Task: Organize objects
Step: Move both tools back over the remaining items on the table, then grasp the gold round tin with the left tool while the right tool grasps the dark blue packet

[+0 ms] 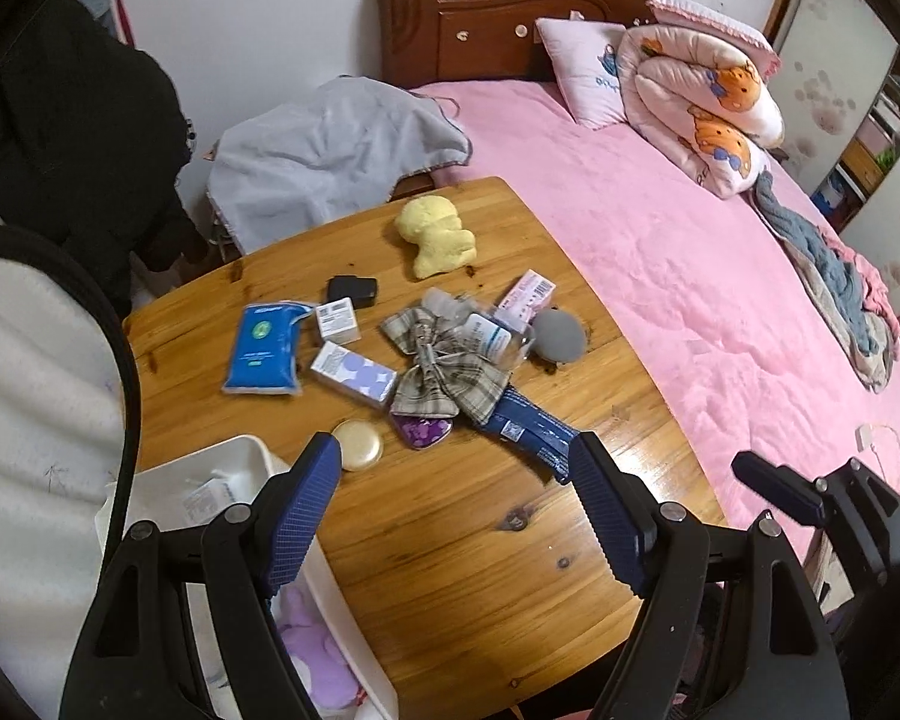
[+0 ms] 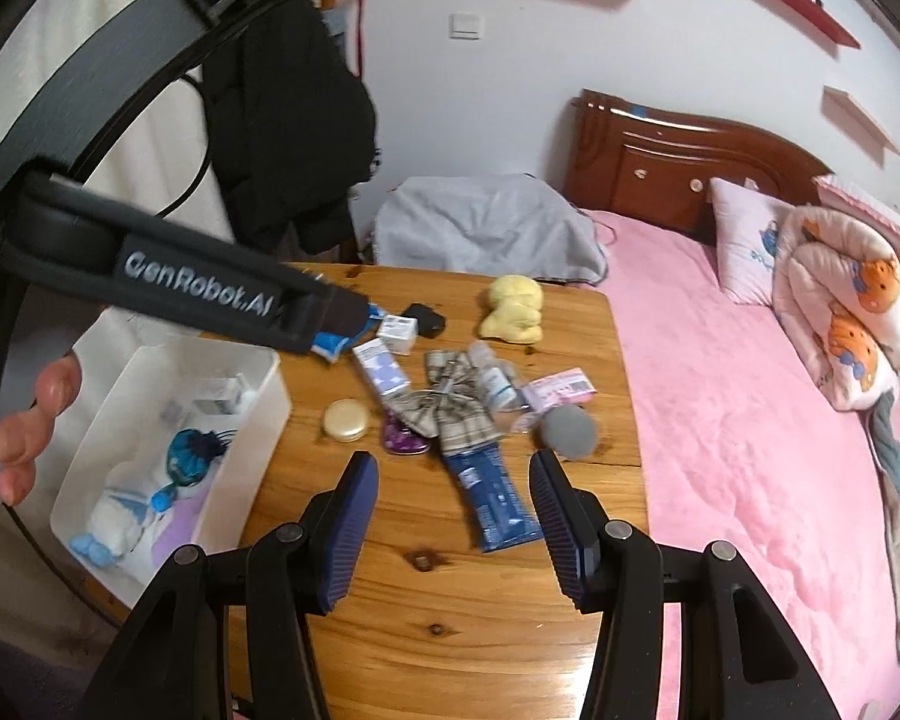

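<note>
On the wooden desk [image 2: 450, 630], both tools hover wide open, holding nothing.
A blue tube [image 2: 498, 504] lies between the right tool [image 2: 455, 531] fingers; the left tool [image 1: 457, 510] hangs beside the white bin [image 1: 150, 498].

your right gripper [image 2: 453, 516]: jaws spread, empty, above the wooden table [image 2: 450, 630]; ahead, a blue tube [image 2: 495, 501], plaid bow [image 2: 456, 405], grey puff [image 2: 569, 431]; white bin [image 2: 234, 468] at left, holding small toys.

Hand-held gripper [image 2: 453, 516]: blk plastic arms, silver pivot screws, ribbed blue pads [image 2: 348, 531]; white "GenRobot.AI" mark.
</note>
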A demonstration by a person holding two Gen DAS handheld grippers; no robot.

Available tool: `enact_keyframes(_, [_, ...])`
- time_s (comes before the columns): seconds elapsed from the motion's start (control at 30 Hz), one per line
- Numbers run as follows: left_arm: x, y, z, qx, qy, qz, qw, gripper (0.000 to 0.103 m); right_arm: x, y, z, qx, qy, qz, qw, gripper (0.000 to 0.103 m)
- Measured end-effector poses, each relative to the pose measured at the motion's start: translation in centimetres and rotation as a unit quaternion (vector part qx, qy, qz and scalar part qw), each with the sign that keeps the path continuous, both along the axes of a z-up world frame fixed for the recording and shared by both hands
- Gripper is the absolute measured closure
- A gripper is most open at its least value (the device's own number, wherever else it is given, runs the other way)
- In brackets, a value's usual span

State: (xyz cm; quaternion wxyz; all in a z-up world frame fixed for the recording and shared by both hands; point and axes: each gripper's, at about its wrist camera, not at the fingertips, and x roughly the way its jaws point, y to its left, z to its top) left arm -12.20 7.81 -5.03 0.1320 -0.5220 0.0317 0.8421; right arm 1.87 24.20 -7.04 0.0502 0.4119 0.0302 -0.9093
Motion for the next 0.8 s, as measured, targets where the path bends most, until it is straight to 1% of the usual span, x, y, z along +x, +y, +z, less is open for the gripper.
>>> enact_keyframes(0.2, [-1.6, 1.3, -2.0, -0.012, -0.017, -0.008, 0.9997, 0.022, -1.8, 2.5, -2.1, -0.007, -0.018, -0.023, 1.0, 0.049])
enact_keyframes(0.43, [-3.8, 1.0, -5.7, -0.029, -0.052, -0.001, 0.9982, 0.022, -3.7, 5.1, -5.8, -0.015, -0.056, -0.043, 0.997, 0.049])
enact_keyframes(0.53, [-4.6, 0.8, -7.6, -0.048, -0.07, -0.001, 0.9964, 0.022, -4.5, 6.0, -7.4, -0.017, -0.07, -0.045, 0.996, 0.049])
enact_keyframes(0.63, [-5.3, 0.8, -9.7, -0.067, -0.089, -0.015, 0.9937, 0.022, -5.1, 6.8, -9.0, -0.02, -0.083, -0.044, 0.995, 0.049])
enact_keyframes(0.73, [-6.0, 0.8, -12.0, -0.09, -0.102, -0.049, 0.9895, 0.022, -5.8, 7.3, -10.5, -0.03, -0.098, -0.039, 0.994, 0.049])
enact_keyframes(0.8, [-6.5, 0.7, -13.5, -0.117, -0.103, -0.078, 0.9847, 0.022, -6.3, 7.4, -11.4, -0.033, -0.105, -0.031, 0.993, 0.049])
